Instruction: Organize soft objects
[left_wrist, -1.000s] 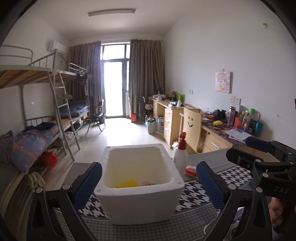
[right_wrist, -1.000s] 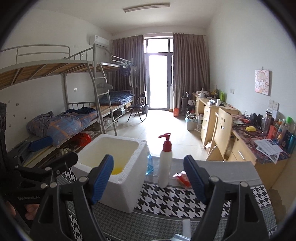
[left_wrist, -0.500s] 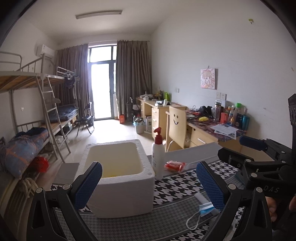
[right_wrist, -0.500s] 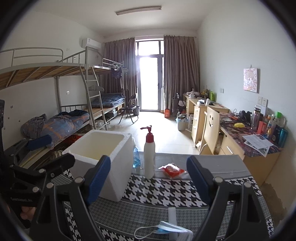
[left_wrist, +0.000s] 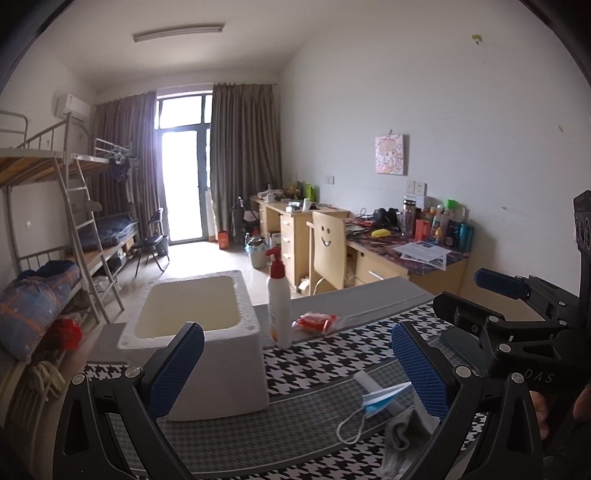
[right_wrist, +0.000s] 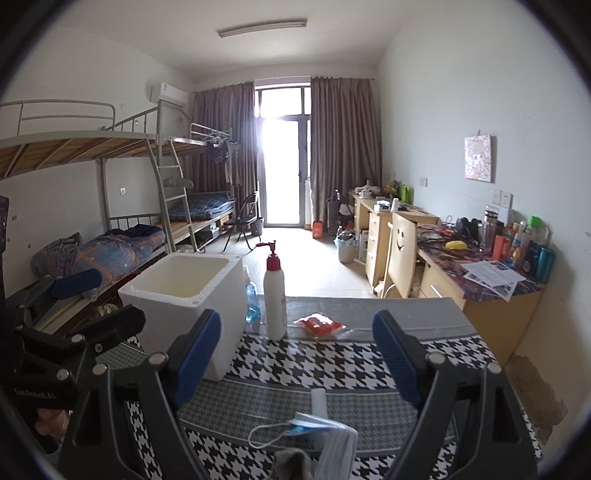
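Two hand-held grippers are in your hands, and both stand with their blue pads wide apart, holding nothing; your left hand-held gripper (left_wrist: 297, 365) hovers above the houndstooth cloth (left_wrist: 317, 363) on the desk (left_wrist: 373, 301), and your right hand-held gripper (right_wrist: 297, 354) hovers above the same cloth (right_wrist: 332, 356), beside it; each shows at the edge of the other's view.

Soft items lie at the near edge of the desk: a blue face mask (left_wrist: 380, 397) with its ear loop trailing on the cloth, a grey sock (left_wrist: 404, 432) just beside it, and a white tube (left_wrist: 373, 387) lying under the mask; in the right wrist view the mask (right_wrist: 306, 422) sits low between your right pads, with the sock (right_wrist: 291, 463) nearer the camera and a pale crumpled item (right_wrist: 338, 450) touching it, which you cannot identify with certainty.

The white foam box (left_wrist: 201, 343) stands open on the left part of the desk; its inside floor is hidden from both views. A pump bottle (left_wrist: 279, 306) with a red top stands upright just right of the box; a red packet (left_wrist: 316, 321) lies flat beside the bottle; a small blue-tinted bottle (right_wrist: 253, 301) stands between box and pump bottle in the right wrist view.
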